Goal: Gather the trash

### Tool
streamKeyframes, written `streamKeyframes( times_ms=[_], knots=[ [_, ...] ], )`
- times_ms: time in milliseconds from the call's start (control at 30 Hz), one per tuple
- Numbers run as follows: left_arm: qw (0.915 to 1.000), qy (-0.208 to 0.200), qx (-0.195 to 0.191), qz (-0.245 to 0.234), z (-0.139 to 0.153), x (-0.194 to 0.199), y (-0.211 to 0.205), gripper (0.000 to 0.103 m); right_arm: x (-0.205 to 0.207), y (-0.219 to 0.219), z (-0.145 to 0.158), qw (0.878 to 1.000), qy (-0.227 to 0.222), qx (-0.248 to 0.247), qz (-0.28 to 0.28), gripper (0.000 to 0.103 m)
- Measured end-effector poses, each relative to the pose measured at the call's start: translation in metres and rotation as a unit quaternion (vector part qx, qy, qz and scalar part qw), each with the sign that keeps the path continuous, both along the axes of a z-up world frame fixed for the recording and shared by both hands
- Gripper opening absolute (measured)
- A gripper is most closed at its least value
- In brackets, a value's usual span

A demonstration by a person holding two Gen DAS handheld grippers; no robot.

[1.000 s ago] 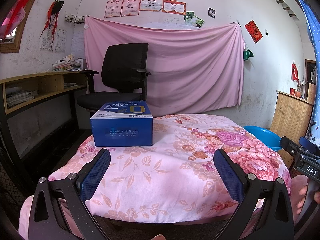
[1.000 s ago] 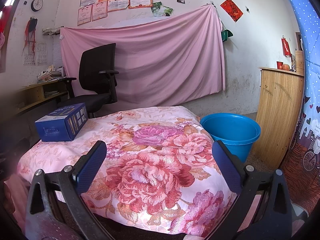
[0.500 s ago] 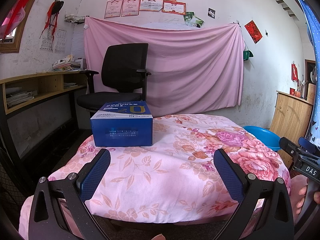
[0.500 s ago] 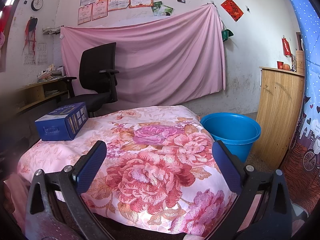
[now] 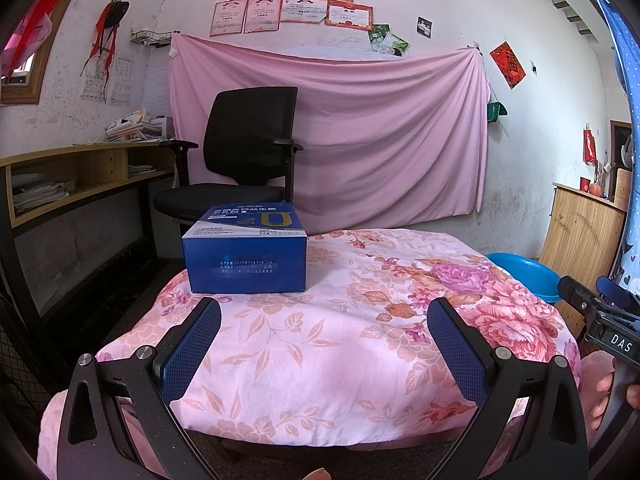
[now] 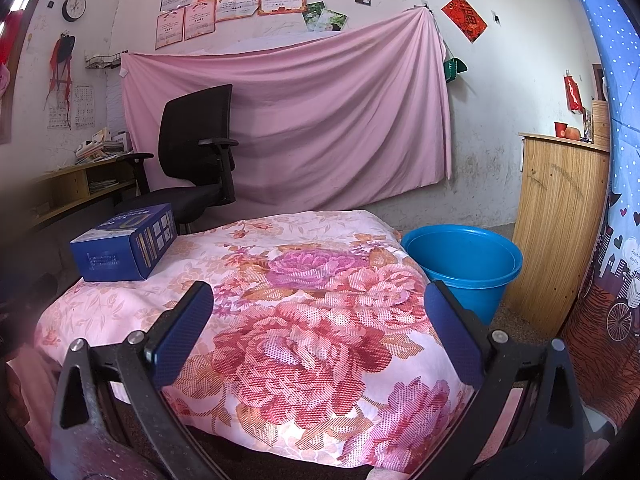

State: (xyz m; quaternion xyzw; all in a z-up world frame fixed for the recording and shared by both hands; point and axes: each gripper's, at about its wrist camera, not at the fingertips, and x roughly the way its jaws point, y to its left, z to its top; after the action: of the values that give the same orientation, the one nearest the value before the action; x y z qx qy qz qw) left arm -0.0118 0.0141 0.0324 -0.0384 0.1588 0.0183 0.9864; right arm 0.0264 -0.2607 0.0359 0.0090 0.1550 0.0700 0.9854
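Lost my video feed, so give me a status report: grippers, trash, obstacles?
Left gripper open, empty. Right gripper open, empty. Blue box untouched on floral cover, ahead of left jaws. Blue bucket beside it; path clear.

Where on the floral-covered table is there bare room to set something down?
Nearly all of the floral cloth is free: everything between the blue box at its far left corner and the edge beside the blue bucket. Only the box's corner is taken.

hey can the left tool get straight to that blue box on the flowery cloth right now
Probably yes. The left tool is open and the blue box sits ahead, slightly left, with only bare floral cloth between them; nothing blocks the way.
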Motion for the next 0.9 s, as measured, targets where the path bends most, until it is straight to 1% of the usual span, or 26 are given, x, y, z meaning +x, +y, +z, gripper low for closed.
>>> streamKeyframes(
  times_ms=[367,600,900],
  knots=[
    [1.0,0.001,-0.001,-0.002,0.0006,-0.0004,0.0015,0.101,0.0017,-0.0007,0.0004,1.0,0.001,0.0,0.0,0.103],
    [0.9999,0.011,-0.004,-0.001,0.0,0.001,0.0022,0.101,0.0019,-0.001,0.0006,1.0,0.001,0.0,0.0,0.103],
    [0.9999,0.006,0.0,0.011,0.0,0.0005,0.0011,0.101,0.0007,0.0023,-0.0025,1.0,0.004,0.0,0.001,0.103]
  ],
)
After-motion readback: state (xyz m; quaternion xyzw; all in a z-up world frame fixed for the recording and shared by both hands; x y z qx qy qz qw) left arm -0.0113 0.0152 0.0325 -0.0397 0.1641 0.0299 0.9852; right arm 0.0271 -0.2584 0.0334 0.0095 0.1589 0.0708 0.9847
